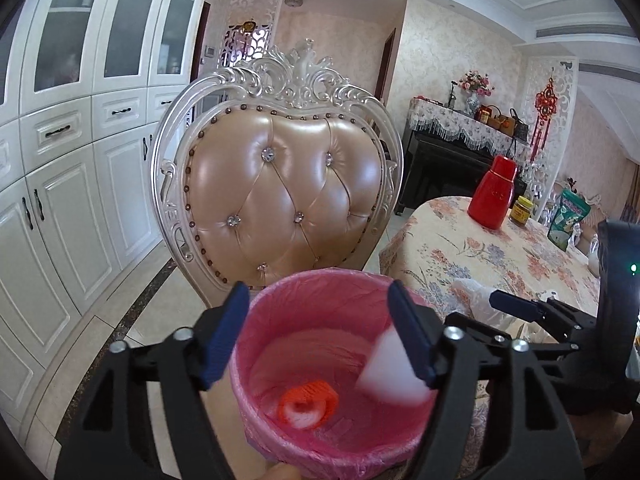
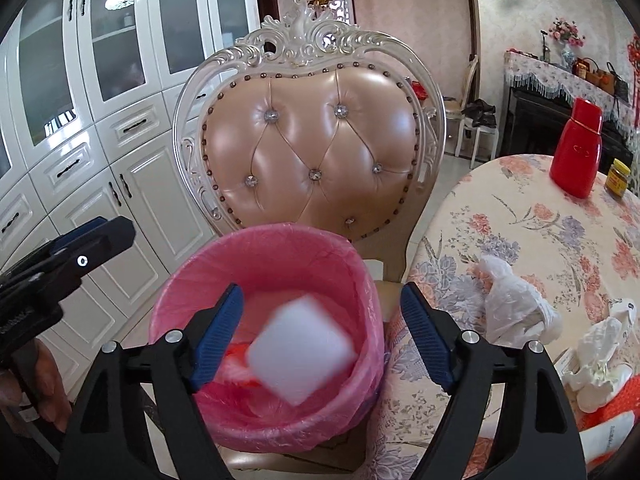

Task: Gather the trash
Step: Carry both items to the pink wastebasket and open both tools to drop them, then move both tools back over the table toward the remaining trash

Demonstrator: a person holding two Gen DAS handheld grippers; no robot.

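Setting: dining room of a private home. Evidence: ornate white carved chair [image 2: 312, 120] with tufted, studded leather back; round table under a floral tablecloth [image 2: 528, 240]; wall of white panelled cabinets [image 1: 68, 184] with glazed upper doors. On the table: red flask [image 2: 576, 148], small yellow-lidded jar [image 2: 618, 180]. Far side: black upright piano [image 1: 444, 172] under a fringed floral cover, vase of pink flowers [image 1: 476, 88], red knot ornament [image 1: 546, 108] on patterned wallpaper.

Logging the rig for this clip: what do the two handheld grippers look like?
Both match: the left gripper and right gripper have black angular frames with triangular cutouts, silver bolt heads at the pivots, and blue ribbed pads. The right gripper's black housing shows a small green light. No cables or sleeves visible.
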